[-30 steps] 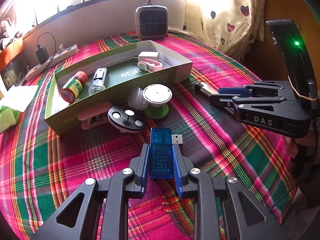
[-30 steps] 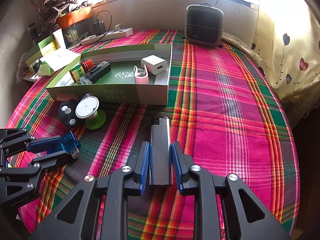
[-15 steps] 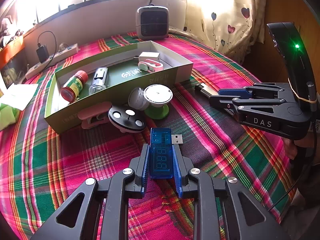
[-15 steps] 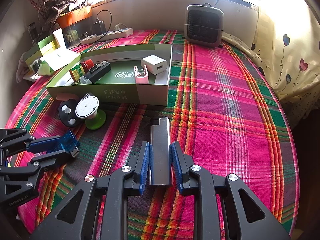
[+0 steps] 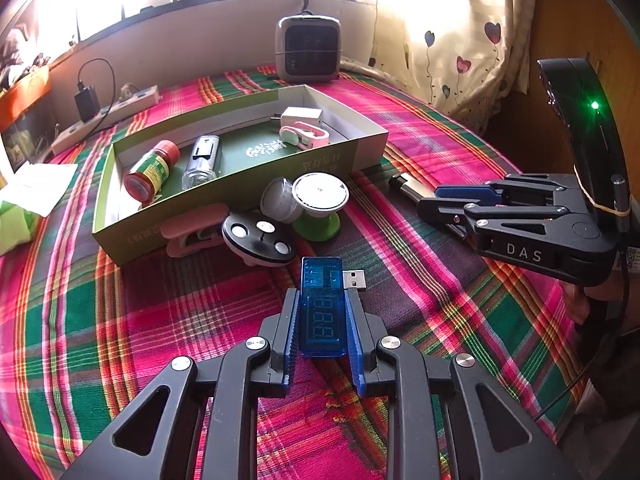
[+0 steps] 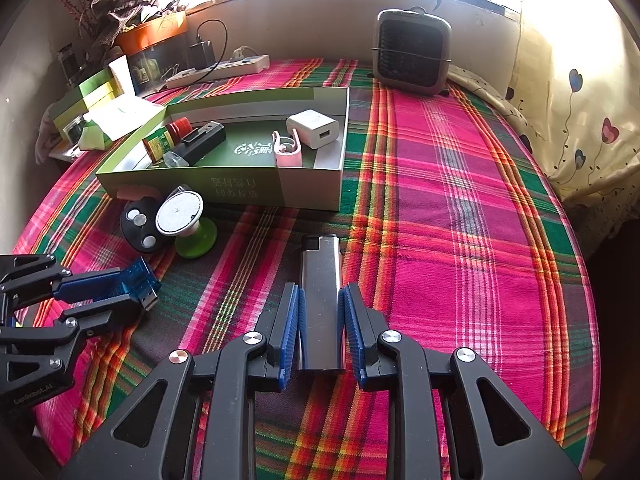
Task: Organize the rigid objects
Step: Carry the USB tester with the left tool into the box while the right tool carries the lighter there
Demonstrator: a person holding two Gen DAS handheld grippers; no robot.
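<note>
My left gripper [image 5: 322, 300] is shut on a blue USB tester [image 5: 323, 312], held low over the plaid cloth; it also shows in the right wrist view [image 6: 138, 280]. My right gripper [image 6: 321, 296] is shut on a silver lighter [image 6: 321, 292], which shows in the left wrist view [image 5: 408, 186] too. The green open box [image 5: 224, 192] lies ahead, holding a red-capped bottle [image 5: 150, 170], a clear lighter [image 5: 202, 162], a pink clip [image 5: 304, 136] and a white charger [image 5: 300, 116].
In front of the box lie a black remote fob [image 5: 260, 238], a round mirror on a green base [image 5: 320, 204] and a pink clip [image 5: 192, 228]. A grey heater [image 5: 308, 48] and a power strip [image 5: 108, 116] stand at the back.
Both grippers have stayed almost still, each holding its object. The left wrist view has shifted very slightly.
</note>
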